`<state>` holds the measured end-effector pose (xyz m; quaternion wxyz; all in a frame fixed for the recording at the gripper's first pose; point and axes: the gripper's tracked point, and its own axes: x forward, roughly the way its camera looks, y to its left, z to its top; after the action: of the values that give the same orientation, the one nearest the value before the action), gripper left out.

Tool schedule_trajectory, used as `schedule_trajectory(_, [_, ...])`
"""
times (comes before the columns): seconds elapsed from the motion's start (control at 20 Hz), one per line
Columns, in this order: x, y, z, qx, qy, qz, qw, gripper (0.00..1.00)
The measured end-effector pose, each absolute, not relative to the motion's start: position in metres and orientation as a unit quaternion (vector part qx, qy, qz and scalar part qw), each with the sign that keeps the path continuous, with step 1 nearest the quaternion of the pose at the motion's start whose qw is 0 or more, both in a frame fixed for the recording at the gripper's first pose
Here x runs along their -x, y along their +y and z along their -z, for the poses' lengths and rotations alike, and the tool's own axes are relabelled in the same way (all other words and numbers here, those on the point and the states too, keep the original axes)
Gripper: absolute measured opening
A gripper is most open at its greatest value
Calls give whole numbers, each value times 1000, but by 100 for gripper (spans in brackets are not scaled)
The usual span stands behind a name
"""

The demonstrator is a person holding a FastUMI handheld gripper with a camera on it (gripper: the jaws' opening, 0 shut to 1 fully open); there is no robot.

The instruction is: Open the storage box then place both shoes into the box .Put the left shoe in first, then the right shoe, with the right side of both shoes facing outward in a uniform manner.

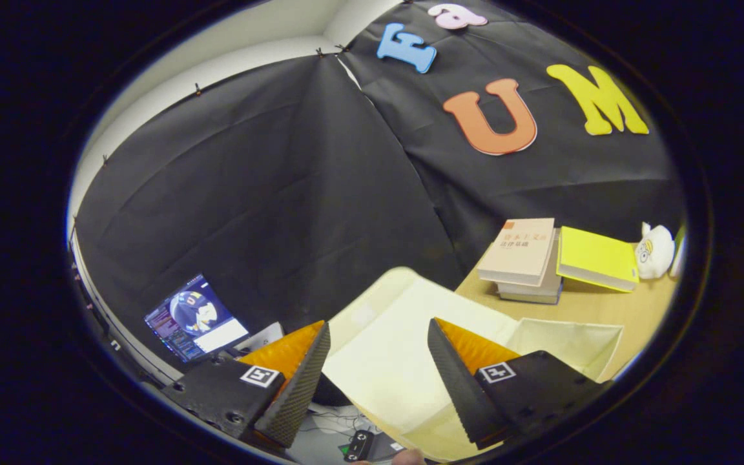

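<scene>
The claw (378, 368) hangs with its two fingers (298, 387) spread wide apart, gripping nothing. Between them, and reaching on ahead toward twelve o'clock, lies the pale cream storage box (398, 349), its broad flap filling the gap between the fingers; whether either finger touches it I cannot tell. A lighter folded panel of the box (569, 345) shows just beyond the finger at four o'clock. The box rests on a wooden bench (637, 310). Farther off at two o'clock sits a stack of books (524, 258), with a yellow book (595, 258) just beside it and a small white plush toy (655, 250) next along toward three o'clock. At nine o'clock, beyond the other finger, a lit laptop screen (194, 318) stands against the black cloth wall (268, 194).
</scene>
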<state>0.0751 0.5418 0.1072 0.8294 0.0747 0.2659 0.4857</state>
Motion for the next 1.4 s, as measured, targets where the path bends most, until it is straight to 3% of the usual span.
schedule_trajectory(0.2, [-81,499,-109,-42,216,-455,863,97])
schedule_trajectory(0.65, [-107,321,-100,-4,157,-298,942,97])
schedule_trajectory(1.1, [-117,147,20,30,267,-149,952,97])
schedule_trajectory(1.4, [-115,128,114,4,417,-149,896,98])
